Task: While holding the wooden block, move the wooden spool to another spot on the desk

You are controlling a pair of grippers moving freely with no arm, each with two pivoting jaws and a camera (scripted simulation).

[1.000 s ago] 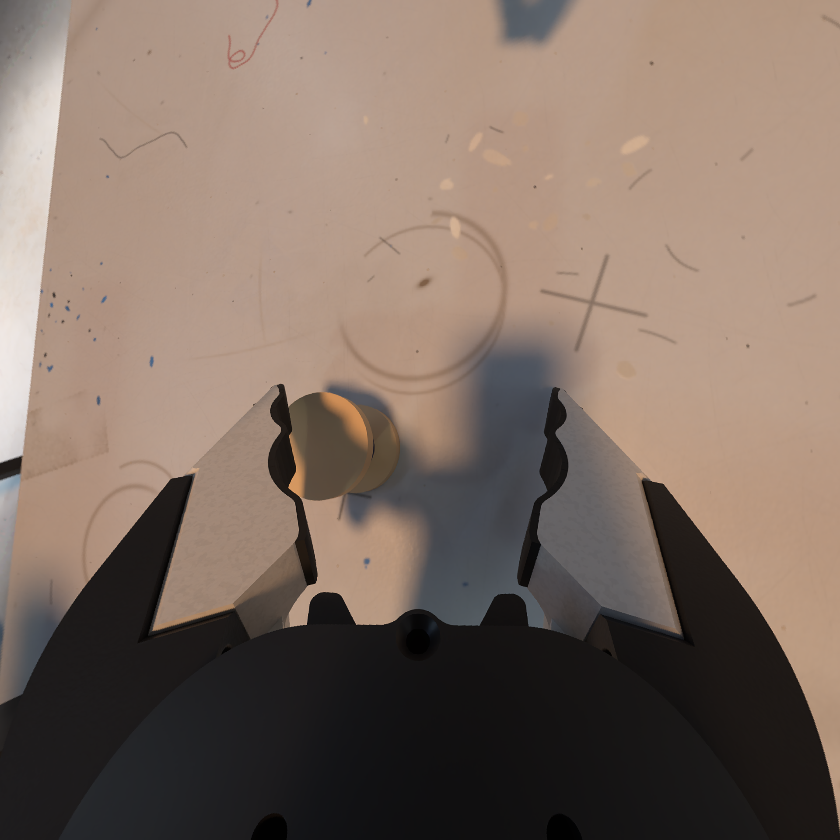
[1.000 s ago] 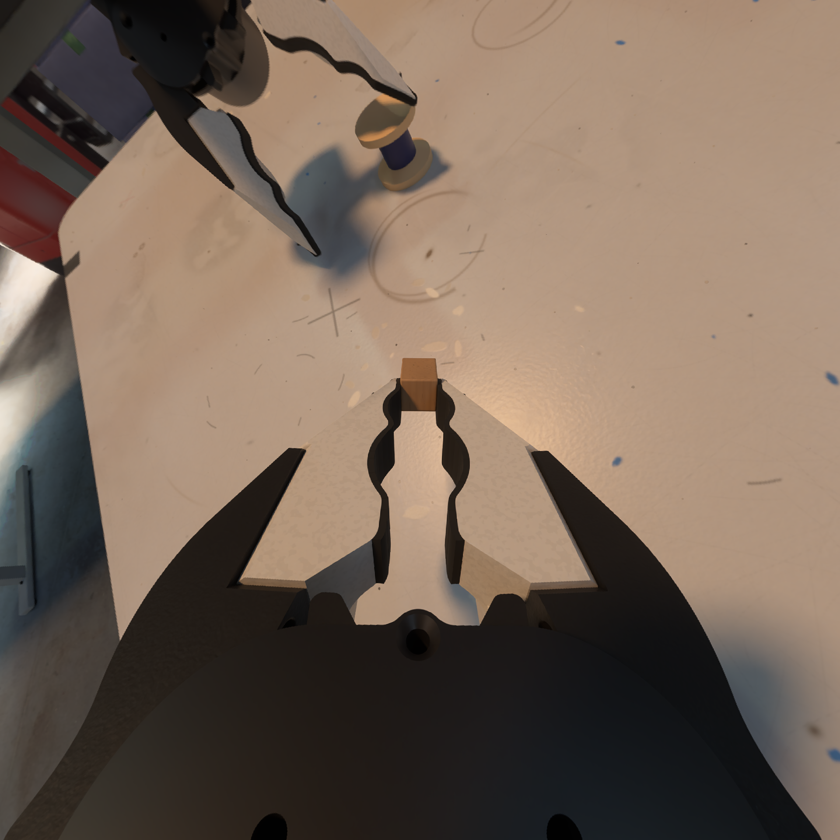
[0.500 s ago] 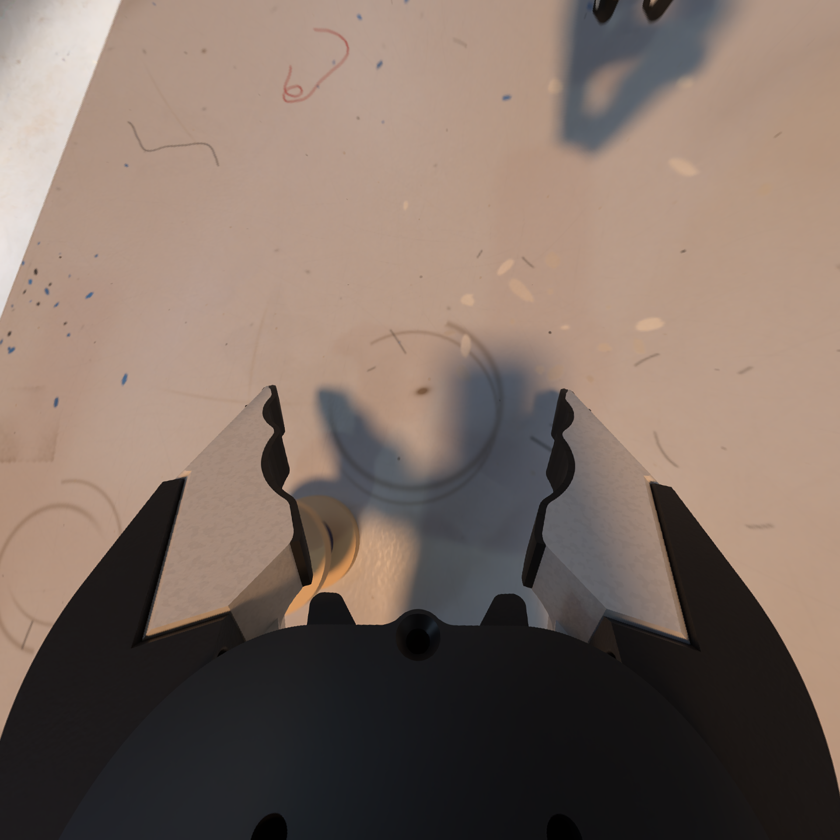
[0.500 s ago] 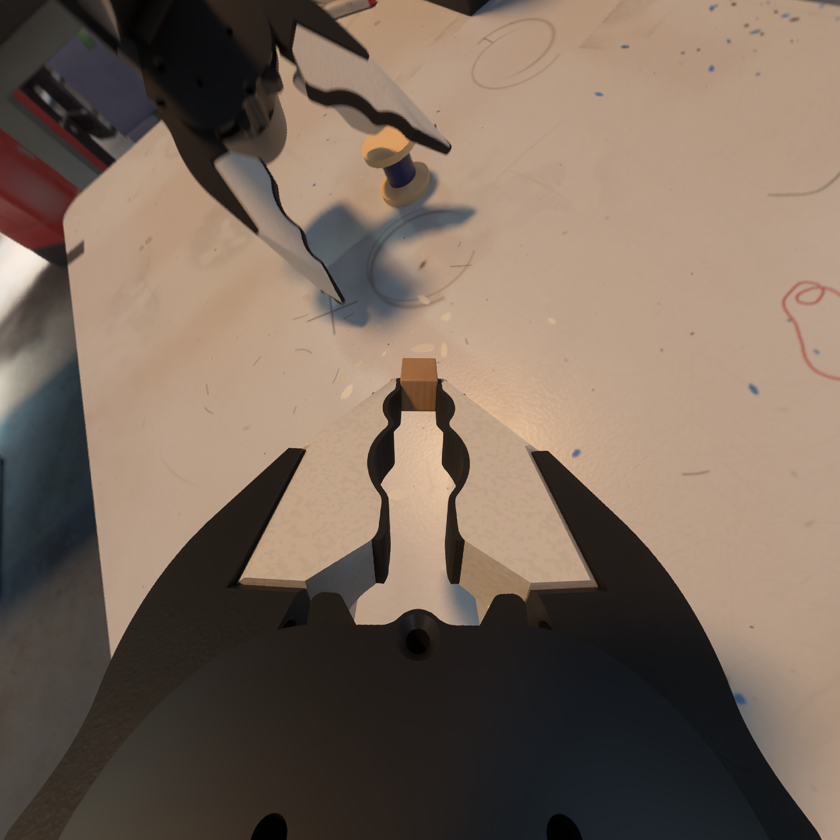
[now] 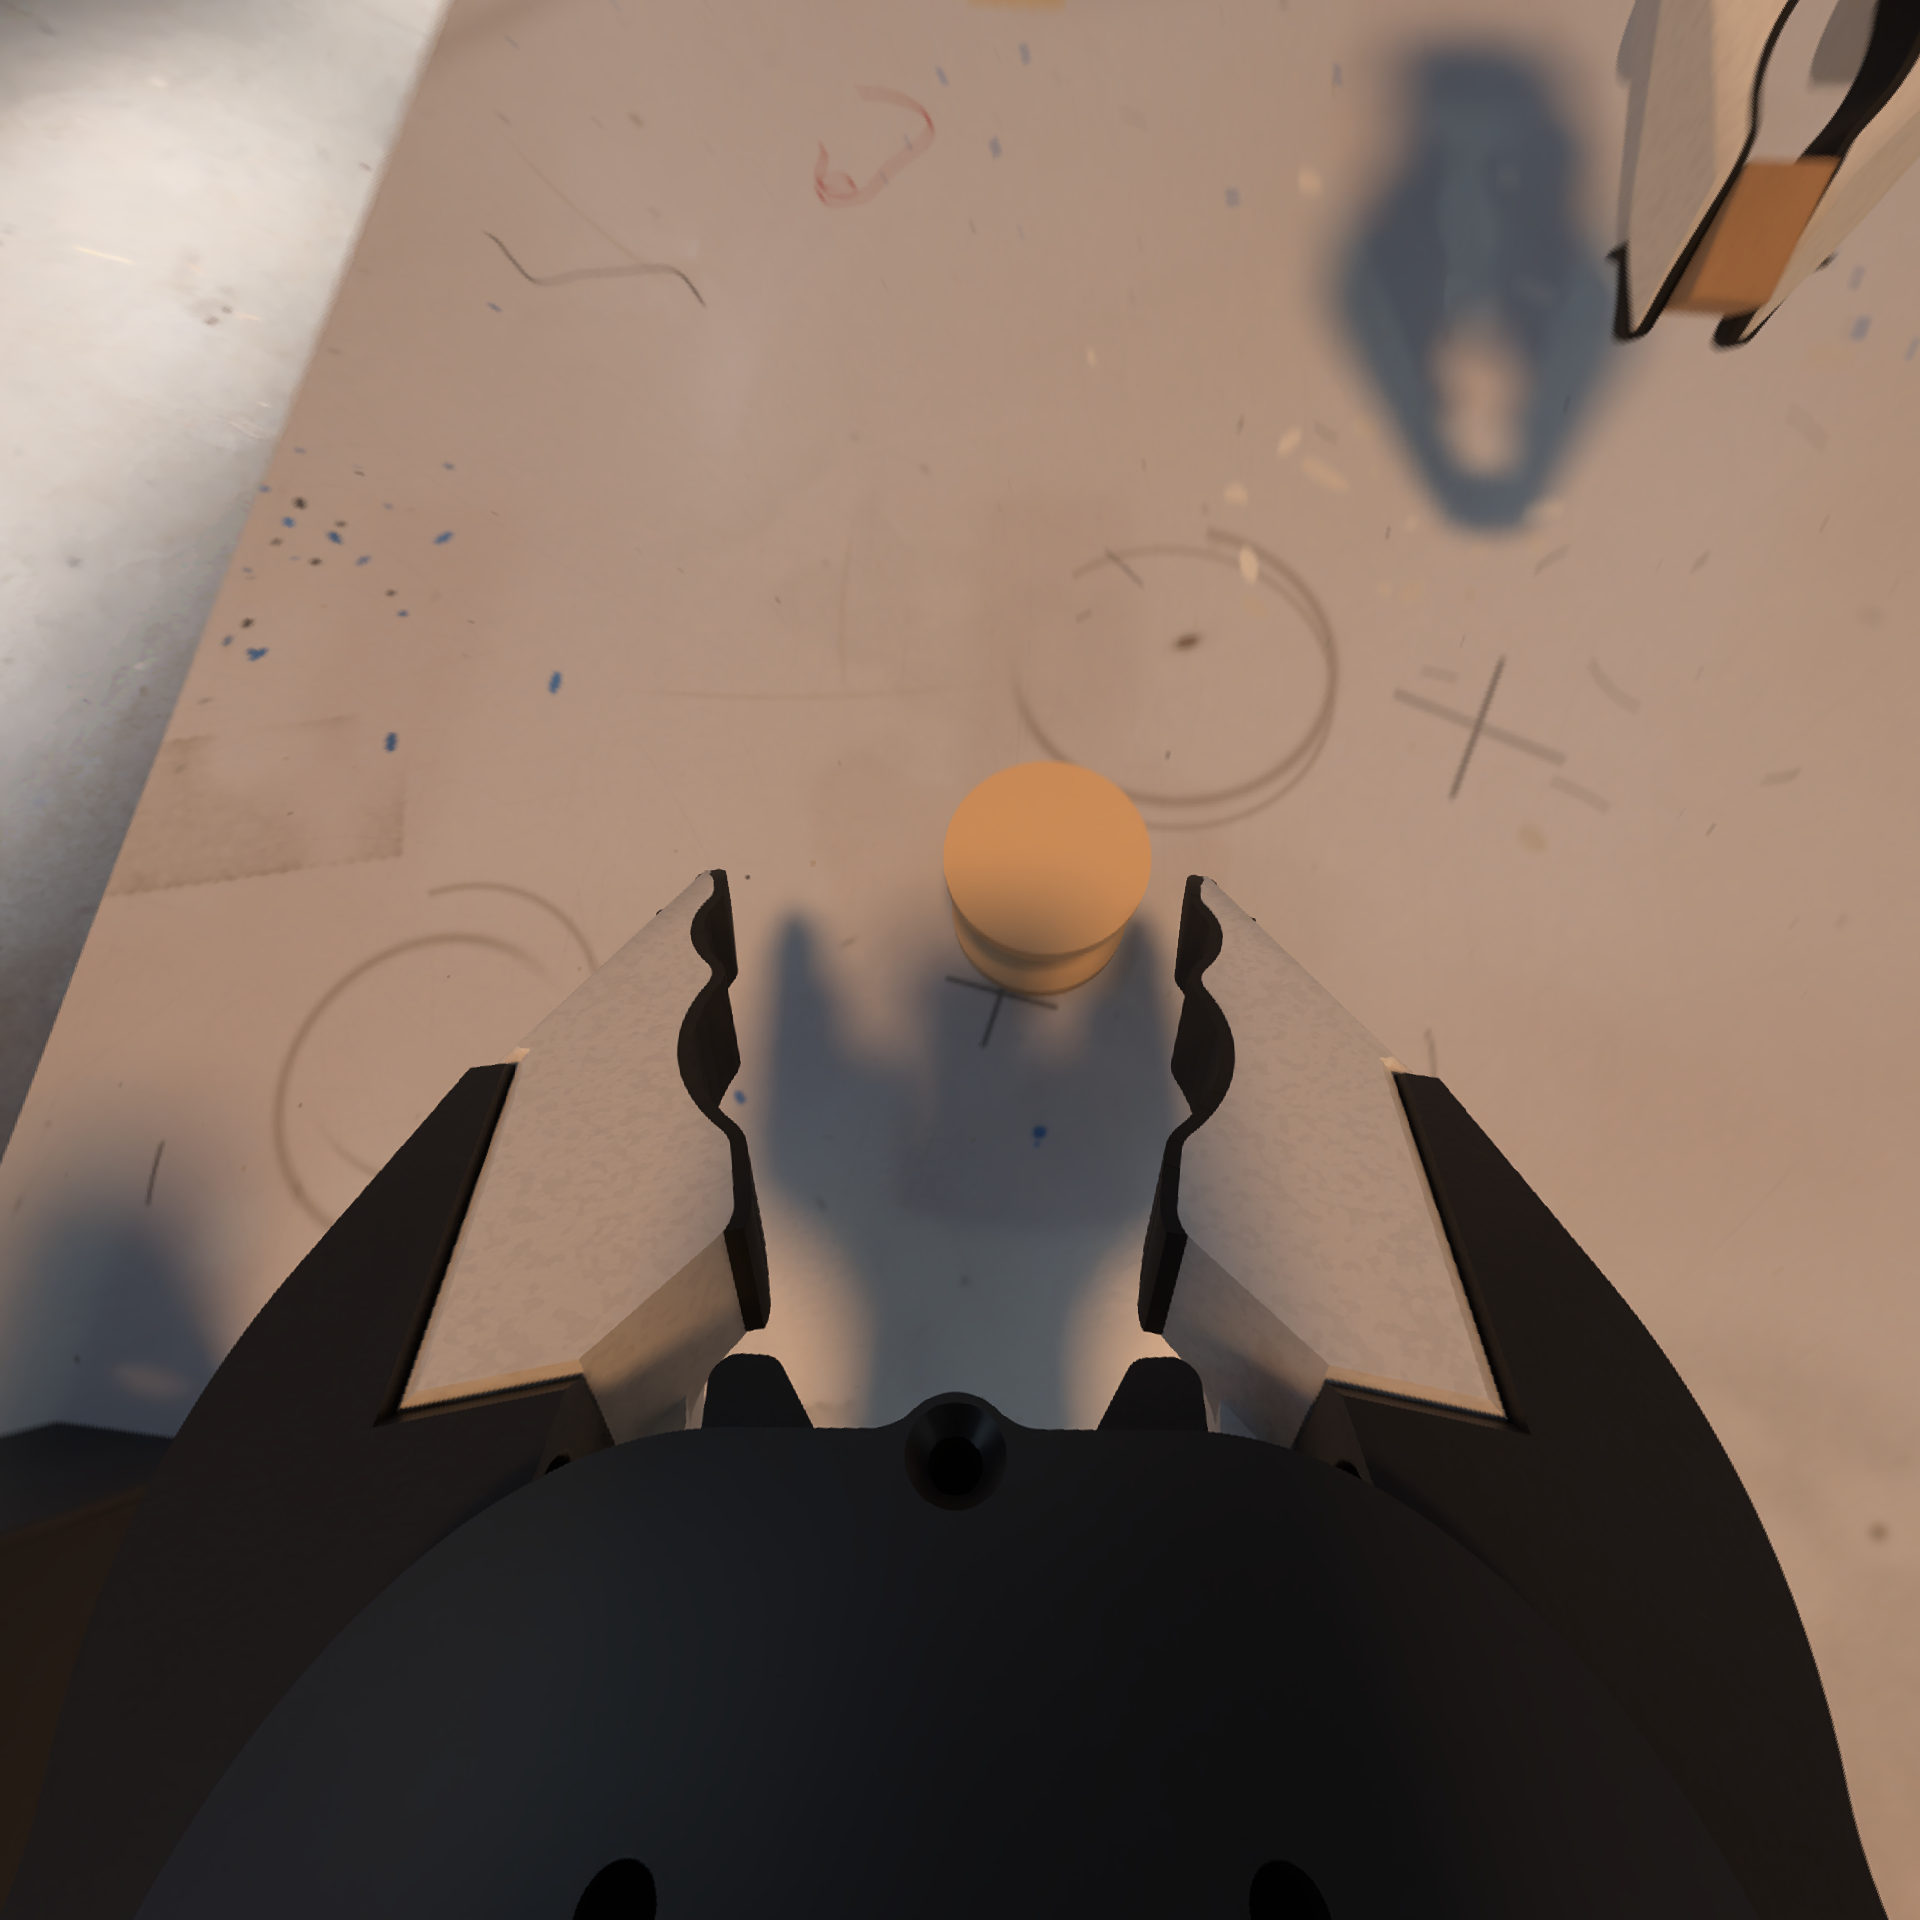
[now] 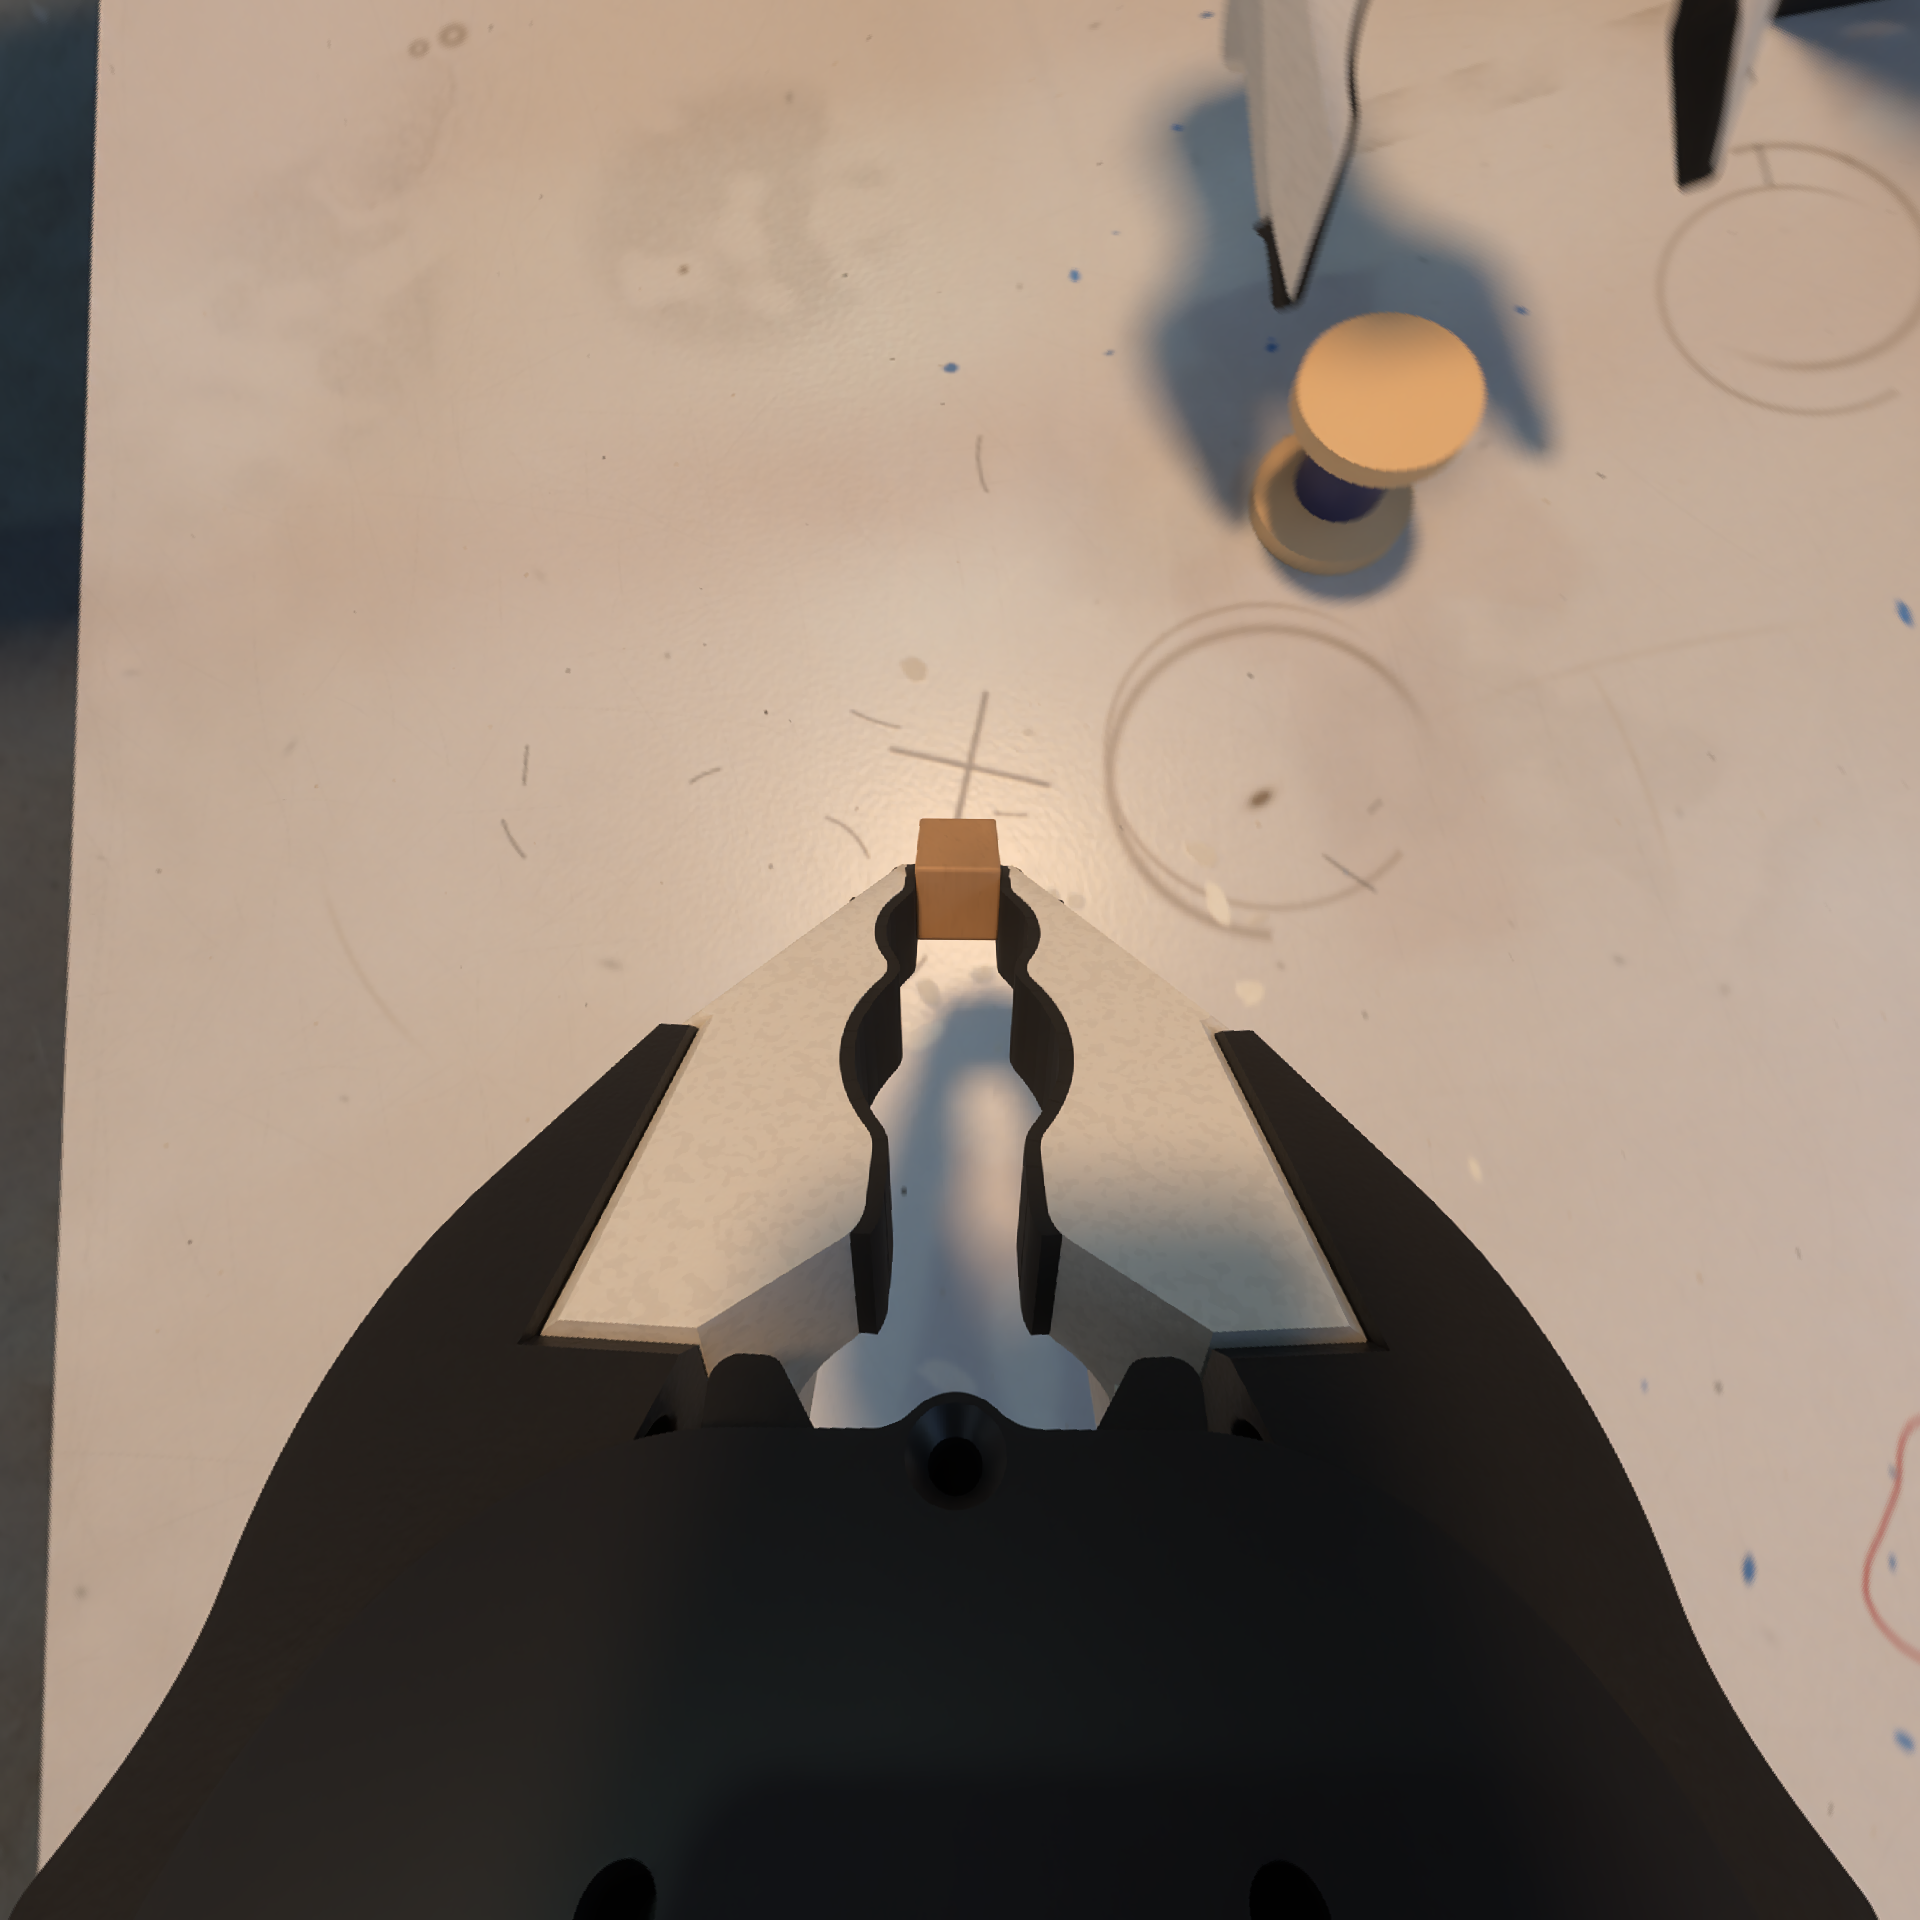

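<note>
The wooden spool [image 5: 1046,873] stands upright on the pale desk [image 5: 727,499], on a small pencil cross. My left gripper [image 5: 956,894] is open and empty. Its tips hover on either side of the spool and a little short of it, without touching. In the right wrist view the spool [image 6: 1371,416] shows its blue thread, with the left gripper [image 6: 1486,239] above it. My right gripper [image 6: 956,873] is shut on the small wooden block [image 6: 956,883] and holds it above the desk [image 6: 468,520]. It shows in the left wrist view [image 5: 1688,317] at top right with the block [image 5: 1756,234].
The desk bears pencil circles [image 5: 1179,686], crosses [image 6: 971,764], a red scribble [image 5: 873,145] and blue specks. Its left edge drops to a grey floor [image 5: 135,312]. In the right wrist view the desk edge [image 6: 88,727] runs down the left side.
My left gripper has shifted, so the spool went from beside its left finger to ahead between both tips. My right gripper has turned and moved with the block still in it.
</note>
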